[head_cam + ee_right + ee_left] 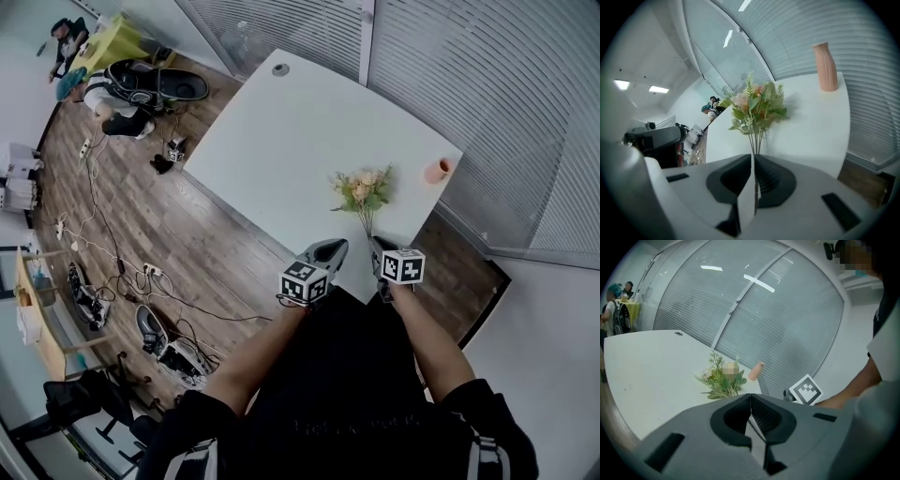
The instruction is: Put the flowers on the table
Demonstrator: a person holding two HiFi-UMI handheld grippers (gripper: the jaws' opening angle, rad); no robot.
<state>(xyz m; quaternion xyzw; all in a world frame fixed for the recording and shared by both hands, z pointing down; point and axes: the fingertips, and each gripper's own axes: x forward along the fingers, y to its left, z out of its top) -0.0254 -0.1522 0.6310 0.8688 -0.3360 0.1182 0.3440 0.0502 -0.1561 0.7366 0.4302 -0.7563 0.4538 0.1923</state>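
Grey plastic jaws of the right tool (753, 157) are pressed together on the thin green stems of the flowers (757, 105), at the near edge of the table (281, 141). The stems run from the jaw tips out over the table top, and the bunch of pale pink and peach blooms with green leaves spreads above the white surface, casting a soft shadow on it (whether the leaves touch the table cannot be told). The left tool (750, 397) hangs at the same near edge of the table, just left of the right one. Its jaws are together with nothing between them.

Farther across the table, near its right-hand corner, a pink ribbed vase (437, 171) stands upright, apart from the bunch. Close to the table's far edge there is a small round cable port (280, 69). Beyond the table's far and right sides run tall windows covered with horizontal blinds (487, 94). Left of the table, cables (103, 234) trail over a wooden floor (206, 234).
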